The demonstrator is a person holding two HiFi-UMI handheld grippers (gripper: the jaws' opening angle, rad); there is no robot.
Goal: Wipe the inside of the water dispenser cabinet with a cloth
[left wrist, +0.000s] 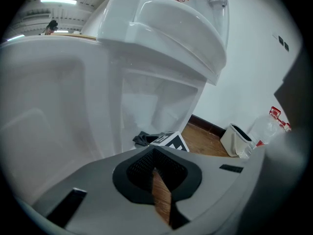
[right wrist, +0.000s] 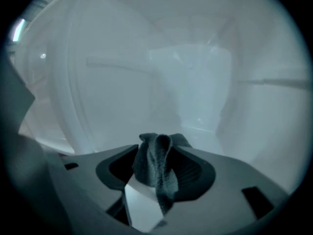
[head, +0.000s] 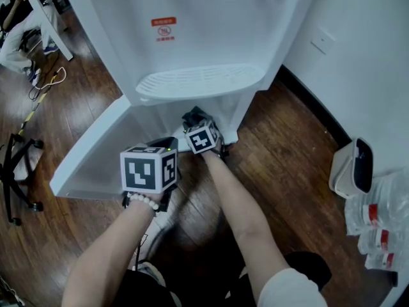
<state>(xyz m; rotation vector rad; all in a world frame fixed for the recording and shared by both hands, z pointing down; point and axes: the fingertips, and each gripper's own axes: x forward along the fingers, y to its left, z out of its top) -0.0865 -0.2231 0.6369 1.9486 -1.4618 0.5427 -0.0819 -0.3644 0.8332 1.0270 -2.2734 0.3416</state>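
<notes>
My right gripper [head: 198,125] is clenched on the crumpled dark grey woven cloth [right wrist: 157,165], which sits at the mouth of the lower cabinet [right wrist: 195,82] of the tall white plastic water dispenser [head: 204,37]. The white cabinet door [head: 96,158] is swung wide open, so that step is done. My left gripper [left wrist: 156,168] hangs closed on nothing, just outside. I judge the wiping barely begun, with the inner walls and floor left to do.

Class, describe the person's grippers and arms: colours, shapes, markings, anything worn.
The left gripper and right gripper have grey bodies, black textured pads, each carrying a white cube with black square markers. Pale bead bracelet on the left wrist; short white sleeve on the right arm.
</notes>
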